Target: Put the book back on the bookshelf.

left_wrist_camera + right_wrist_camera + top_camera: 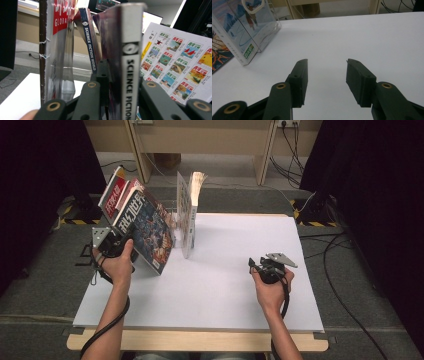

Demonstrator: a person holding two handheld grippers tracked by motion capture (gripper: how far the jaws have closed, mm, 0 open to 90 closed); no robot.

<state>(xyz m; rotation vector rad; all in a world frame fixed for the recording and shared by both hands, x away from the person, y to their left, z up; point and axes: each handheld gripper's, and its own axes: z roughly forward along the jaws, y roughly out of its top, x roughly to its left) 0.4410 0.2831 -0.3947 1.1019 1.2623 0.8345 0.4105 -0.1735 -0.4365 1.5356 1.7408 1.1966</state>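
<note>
Held thing: a Science Fiction World magazine (pixel 146 231) is gripped, tilted, at about nine o'clock on the white table (pixel 220 285).
Cover: a crowded dark-blue illustration is seen, with large pale characters running down it.
Spine: a grey-white spine (pixel 130 62) is printed with "SCIENCE FICTION" in black capitals under a round emblem.
Left gripper (pixel 114 245): the jaws are clamped on the magazine's spine edge, one on each side.
Neighbours: a red-and-white magazine (pixel 114 195) and a second Science Fiction World issue (pixel 89 40) are leaned just behind it, toward eleven o'clock.
Standing magazine (pixel 189 215): it is set upright at twelve o'clock in a clear holder (pixel 270 27), its pages fanned at the top.
Right gripper (pixel 326 75): it is rested at four o'clock, jaws apart, with bare table between them.
</note>
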